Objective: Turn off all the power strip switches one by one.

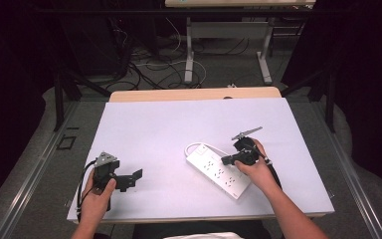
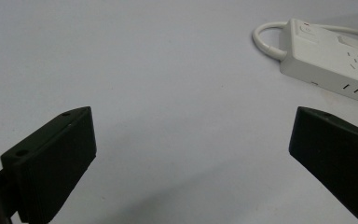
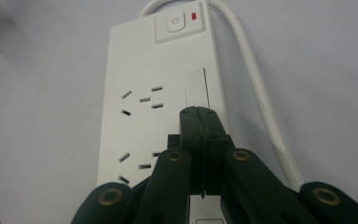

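We hold the left black two-jaw gripper (image 1: 129, 179) low at the near left, our left hand (image 1: 98, 196) wrapped around its body, the forearm coming in from the bottom edge. Its jaws stand wide apart (a broad gap shows in the left gripper view) with nothing between them. Our right hand (image 1: 256, 168) grips the right black two-jaw gripper (image 1: 227, 160), pointed leftward. Its jaws are pressed together, tips seemingly angled downward, though the high view is too small to tell.

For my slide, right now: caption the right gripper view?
Shut right gripper poised over white power strip near its power button.
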A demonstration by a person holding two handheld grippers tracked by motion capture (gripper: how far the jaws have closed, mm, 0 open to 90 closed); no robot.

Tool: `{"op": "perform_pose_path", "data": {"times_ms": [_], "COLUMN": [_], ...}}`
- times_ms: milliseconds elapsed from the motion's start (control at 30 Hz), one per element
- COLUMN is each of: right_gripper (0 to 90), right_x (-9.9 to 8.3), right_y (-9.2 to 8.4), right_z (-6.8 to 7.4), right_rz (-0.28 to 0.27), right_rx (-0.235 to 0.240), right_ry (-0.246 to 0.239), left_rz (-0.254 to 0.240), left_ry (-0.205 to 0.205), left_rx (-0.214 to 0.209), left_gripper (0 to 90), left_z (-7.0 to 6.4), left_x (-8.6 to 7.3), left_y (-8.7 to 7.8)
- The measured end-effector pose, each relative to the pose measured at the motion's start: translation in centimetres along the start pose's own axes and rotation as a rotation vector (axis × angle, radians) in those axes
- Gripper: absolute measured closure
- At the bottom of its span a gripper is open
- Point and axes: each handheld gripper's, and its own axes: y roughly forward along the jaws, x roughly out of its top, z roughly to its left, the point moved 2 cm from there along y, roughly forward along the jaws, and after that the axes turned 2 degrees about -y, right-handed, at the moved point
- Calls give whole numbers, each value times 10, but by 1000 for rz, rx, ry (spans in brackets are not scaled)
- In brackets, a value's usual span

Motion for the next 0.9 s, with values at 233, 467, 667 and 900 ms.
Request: {"op": "perform_pose_path", "data": {"times_ms": [233, 467, 667, 900], "right_gripper": [900, 900, 900, 900], "right_x": [-3, -6, -12, -13], "right_y": [-2, -4, -5, -7], "right_z": [3, 3, 0, -2], "right_rz": [-6, 3, -11, -20], "right_rx": [-2, -3, -5, -2], "right_ry": [-9, -8, 8, 15], "left_rz": [19, 2, -1, 19], "left_ry": [1, 3, 2, 0], "left_rx": [-8, 2, 4, -8], "left_gripper": [8, 8, 8, 8], "left_z": [0, 0, 0, 0], "left_x": [0, 0, 0, 0], "left_y": [-1, 0, 0, -1]}}
